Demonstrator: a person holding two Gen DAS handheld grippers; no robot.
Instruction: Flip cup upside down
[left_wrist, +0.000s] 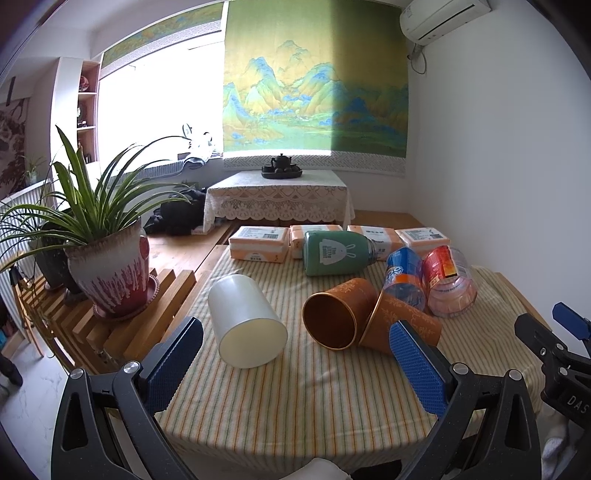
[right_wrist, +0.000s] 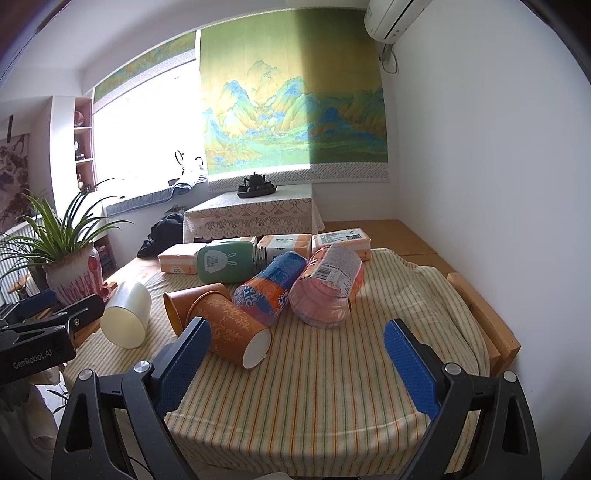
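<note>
A white plastic cup (left_wrist: 245, 321) lies on its side on the striped cloth, its closed base toward me; it also shows in the right wrist view (right_wrist: 127, 319). Two orange paper cups lie on their sides beside it, one with its mouth toward the left camera (left_wrist: 334, 314) and one with its white base toward the right camera (right_wrist: 229, 330). My left gripper (left_wrist: 295, 363) is open and empty, short of the white and orange cups. My right gripper (right_wrist: 297, 363) is open and empty, its left finger close to the orange cup.
A green rabbit-print bottle (left_wrist: 334, 253), a blue-orange soda cup (left_wrist: 404, 278) and a red-pink plastic jar (left_wrist: 448, 280) lie behind the cups. Tissue packs (left_wrist: 258, 243) line the table's far edge. A potted plant (left_wrist: 107, 269) stands on a wooden rack at left. White wall at right.
</note>
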